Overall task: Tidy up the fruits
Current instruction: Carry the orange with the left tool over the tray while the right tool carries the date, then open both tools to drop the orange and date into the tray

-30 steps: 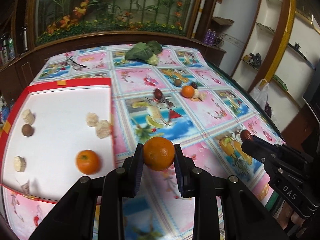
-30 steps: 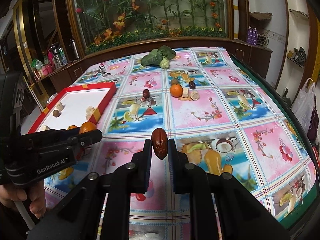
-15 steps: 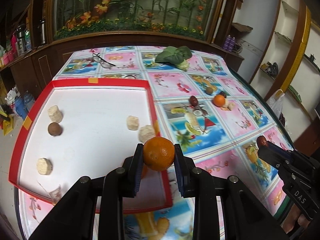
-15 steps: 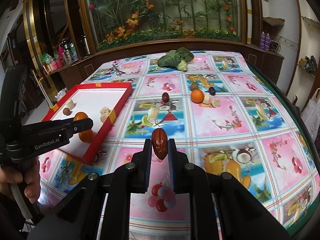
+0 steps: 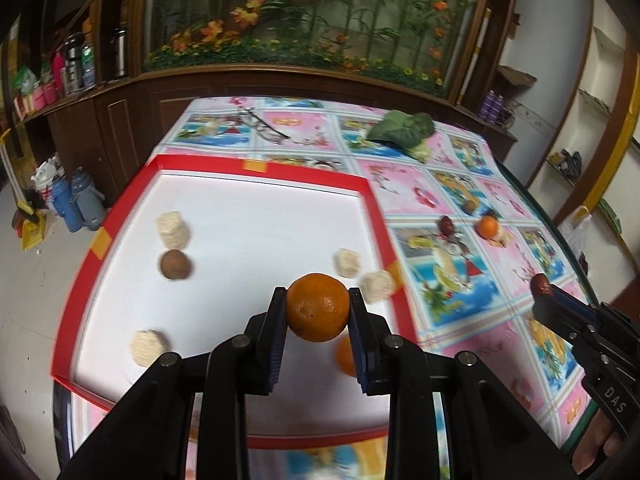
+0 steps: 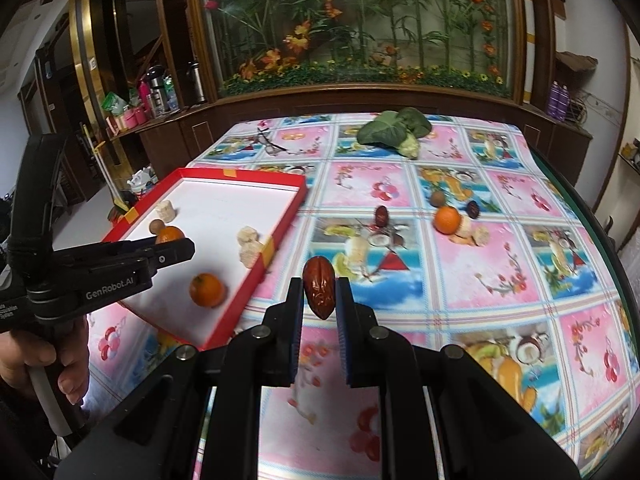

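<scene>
Fingers, left: left gripper [image 5: 318, 308] clenched on a round orange tangerine [image 5: 318, 307], held above the white floor of the red-rimmed shallow tray [image 5: 376, 204].
Fingers, right: right gripper [image 6: 319, 292] clenched on a wrinkled reddish-brown oblong date [image 6: 319, 289], over the bench beside the tray's right rim.
Tray contents: a second orange tangerine [image 6: 206, 289] just below the left fingers (partly hidden in the left wrist view); pale beige puffed cakes [image 5: 173, 229] and a small brown round fruit [image 5: 174, 265] beyond them.
Bench: fruit-patterned pink and blue cloth [image 6: 472, 288]; a third orange tangerine [image 6: 448, 219] and a dark date [image 6: 381, 216] lie well ahead of the right fingers.
Far end: green leafy vegetable [image 6: 394, 130].
</scene>
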### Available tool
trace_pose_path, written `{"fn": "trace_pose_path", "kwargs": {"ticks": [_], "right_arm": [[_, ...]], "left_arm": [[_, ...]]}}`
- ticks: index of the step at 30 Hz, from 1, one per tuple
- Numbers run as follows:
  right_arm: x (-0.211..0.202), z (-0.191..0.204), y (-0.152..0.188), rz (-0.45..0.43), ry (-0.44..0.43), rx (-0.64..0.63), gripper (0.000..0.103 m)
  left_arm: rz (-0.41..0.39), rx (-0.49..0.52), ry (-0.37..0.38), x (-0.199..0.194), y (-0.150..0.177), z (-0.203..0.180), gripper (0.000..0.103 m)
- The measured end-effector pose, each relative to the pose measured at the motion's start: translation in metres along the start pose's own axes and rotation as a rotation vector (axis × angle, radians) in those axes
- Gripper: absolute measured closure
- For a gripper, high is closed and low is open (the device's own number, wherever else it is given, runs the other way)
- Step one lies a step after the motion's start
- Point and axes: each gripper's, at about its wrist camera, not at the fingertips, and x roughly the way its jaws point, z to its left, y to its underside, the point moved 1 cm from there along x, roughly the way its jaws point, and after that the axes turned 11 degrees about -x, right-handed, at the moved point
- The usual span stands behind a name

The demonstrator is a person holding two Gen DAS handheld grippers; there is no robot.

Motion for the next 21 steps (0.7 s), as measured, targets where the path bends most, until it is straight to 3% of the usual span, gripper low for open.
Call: {"fn": "trace_pose_path", "kwargs": {"ticks": [12,21], "right_arm": [[0.030,0.031,-0.032,-0.017,-0.070,-0.034,0.086],[0.088,0.058,-0.062,0.022,-0.122,-0.074,0.086]], "left_arm": [[-0.042,-0.074,-0.082,0.010,-0.027,0.043,0.075],[-0.018,-0.107,-0.141,0.027,-0.035,0.063,0.075]]}}
